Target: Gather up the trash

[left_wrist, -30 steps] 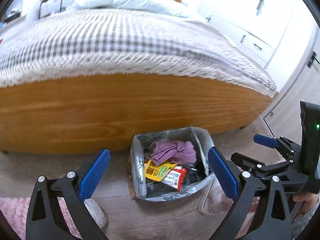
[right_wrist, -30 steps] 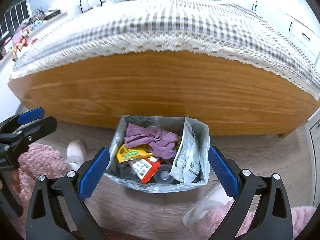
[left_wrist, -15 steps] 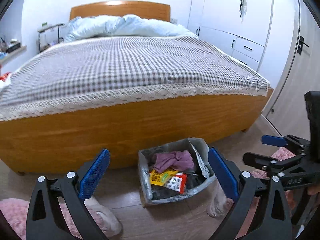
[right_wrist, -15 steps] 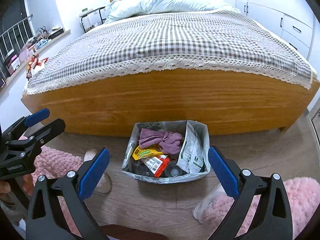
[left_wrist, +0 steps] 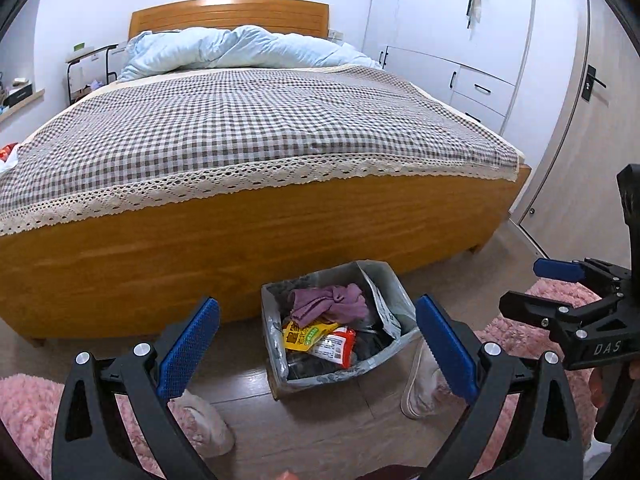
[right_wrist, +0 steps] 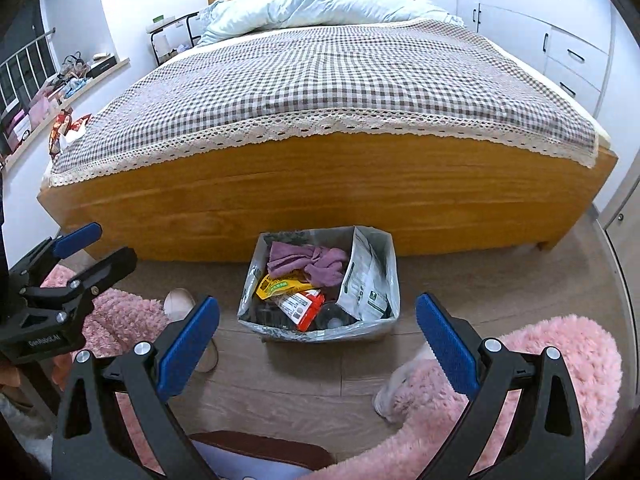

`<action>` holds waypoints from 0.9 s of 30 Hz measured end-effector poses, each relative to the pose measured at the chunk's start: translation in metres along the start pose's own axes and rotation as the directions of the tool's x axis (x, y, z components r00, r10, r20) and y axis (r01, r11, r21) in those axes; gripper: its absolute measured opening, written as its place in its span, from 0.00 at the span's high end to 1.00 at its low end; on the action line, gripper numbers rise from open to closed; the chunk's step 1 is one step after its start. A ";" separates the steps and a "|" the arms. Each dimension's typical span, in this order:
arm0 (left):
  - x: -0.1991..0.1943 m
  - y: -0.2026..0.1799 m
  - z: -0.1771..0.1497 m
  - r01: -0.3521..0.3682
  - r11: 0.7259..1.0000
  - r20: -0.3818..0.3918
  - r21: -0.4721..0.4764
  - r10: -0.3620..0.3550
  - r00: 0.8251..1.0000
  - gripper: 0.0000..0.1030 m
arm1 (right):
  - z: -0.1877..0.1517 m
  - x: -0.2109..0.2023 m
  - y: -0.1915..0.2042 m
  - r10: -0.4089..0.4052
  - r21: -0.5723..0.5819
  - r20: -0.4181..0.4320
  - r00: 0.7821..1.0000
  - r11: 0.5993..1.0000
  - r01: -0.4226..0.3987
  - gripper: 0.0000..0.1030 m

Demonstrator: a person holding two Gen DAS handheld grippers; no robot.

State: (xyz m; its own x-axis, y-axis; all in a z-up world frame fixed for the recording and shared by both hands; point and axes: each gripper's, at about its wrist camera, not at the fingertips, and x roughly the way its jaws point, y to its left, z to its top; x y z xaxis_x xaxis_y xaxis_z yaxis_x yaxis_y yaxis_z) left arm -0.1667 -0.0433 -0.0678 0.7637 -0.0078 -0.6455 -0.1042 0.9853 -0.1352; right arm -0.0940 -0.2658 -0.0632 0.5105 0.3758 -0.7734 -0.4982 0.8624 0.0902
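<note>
A box lined with a grey bag (left_wrist: pixel 320 378) (right_wrist: pixel 320 334) stands on the wood floor at the foot of the bed. It holds a purple cloth (left_wrist: pixel 328 306) (right_wrist: pixel 308 262), a yellow wrapper (left_wrist: pixel 306 334) (right_wrist: pixel 280 286), a red-and-white wrapper (left_wrist: pixel 336 346) (right_wrist: pixel 302 304) and a white pouch (right_wrist: pixel 362 276). My left gripper (left_wrist: pixel 317 308) (right_wrist: pixel 114 242) is open and empty, above and short of the box. My right gripper (right_wrist: pixel 317 304) (left_wrist: pixel 520 287) is open and empty too, beside the left one. A red and white wrapper (right_wrist: pixel 66 128) lies by the bed's left edge.
The wooden bed (left_wrist: pixel 240 240) with a checked cover (right_wrist: pixel 340 80) fills the far side. Pink fluffy material (right_wrist: pixel 520 360) (left_wrist: pixel 24 400) and pale slippers (left_wrist: pixel 420 380) (right_wrist: pixel 180 300) flank the box. White cupboards (left_wrist: pixel 460 40) and a door (left_wrist: pixel 592 140) stand to the right.
Both grippers have drawn back and up from the box, which now looks smaller and lower. Much more of the bed and room shows. Both stayed open.
</note>
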 end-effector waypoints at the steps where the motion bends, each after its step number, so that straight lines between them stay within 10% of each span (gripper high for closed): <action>1: -0.002 -0.001 0.000 0.000 1.000 0.001 0.000 0.000 1.000 0.07 | 0.000 -0.003 0.000 -0.001 0.000 0.003 1.000 1.000 0.001 0.08; 27: -0.014 -0.004 0.001 0.043 0.999 -0.012 -0.018 -0.043 0.999 0.07 | 0.002 -0.028 0.001 -0.018 -0.003 0.042 0.999 1.000 0.018 0.08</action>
State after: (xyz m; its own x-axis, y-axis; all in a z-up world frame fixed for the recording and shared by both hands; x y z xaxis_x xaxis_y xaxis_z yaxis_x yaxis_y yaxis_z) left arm -0.1760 -0.0469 -0.0573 0.7599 -0.0523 -0.6479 -0.0827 0.9809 -0.1761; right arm -0.1072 -0.2747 -0.0400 0.5481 0.3740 -0.7481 -0.4907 0.8681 0.0745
